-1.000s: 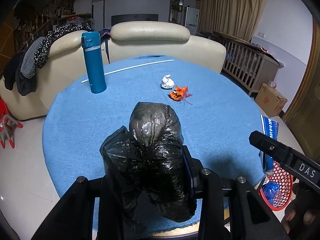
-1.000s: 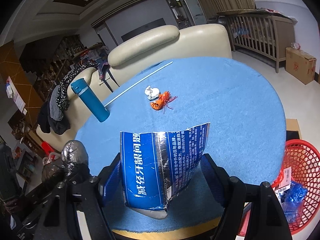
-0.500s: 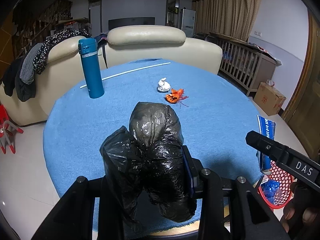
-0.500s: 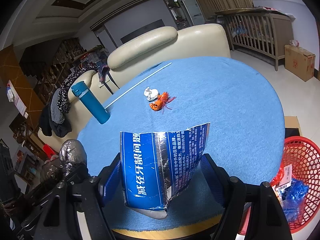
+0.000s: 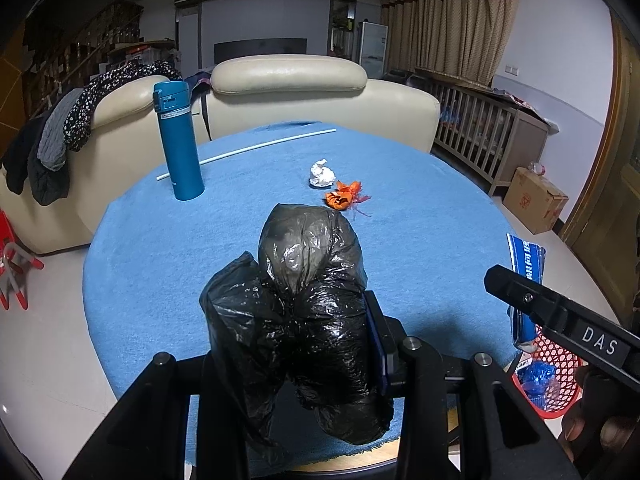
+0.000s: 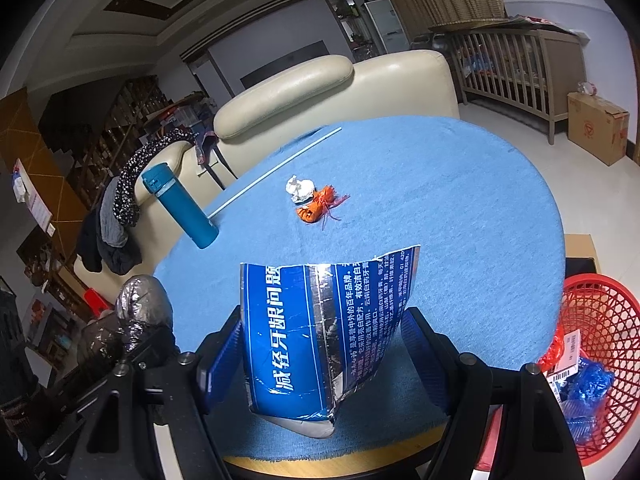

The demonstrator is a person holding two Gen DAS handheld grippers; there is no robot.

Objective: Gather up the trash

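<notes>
My left claw point(image 5: 296, 344) is clamped on a crumpled black plastic bin bag point(image 5: 296, 312), and my right claw point(image 6: 320, 344) is clamped across a flattened blue printed carton with a silver inside point(image 6: 324, 328). Nothing has shifted over the last second: both grips look the same and the table's things sit where they sat, only the left view swings a touch. So I judge this a pause with both loads secured, and neither piece is binned yet.

Beyond the claws, a crumpled white paper ball point(image 5: 321, 174) and an orange scrap of wrapper point(image 5: 343, 197) lie touching near the middle of the round blue-clothed table point(image 5: 160, 264), uncollected. A tall teal flask point(image 5: 179, 140) and a thin white rod point(image 5: 248, 147) stand farther back (not trash, I would guess). The red mesh basket point(image 6: 600, 368) sits off the table's right edge, already holding scraps.

The bag hides my left fingertips, the carton hides the cloth under it, and the basket is cut off at the frame edge.
</notes>
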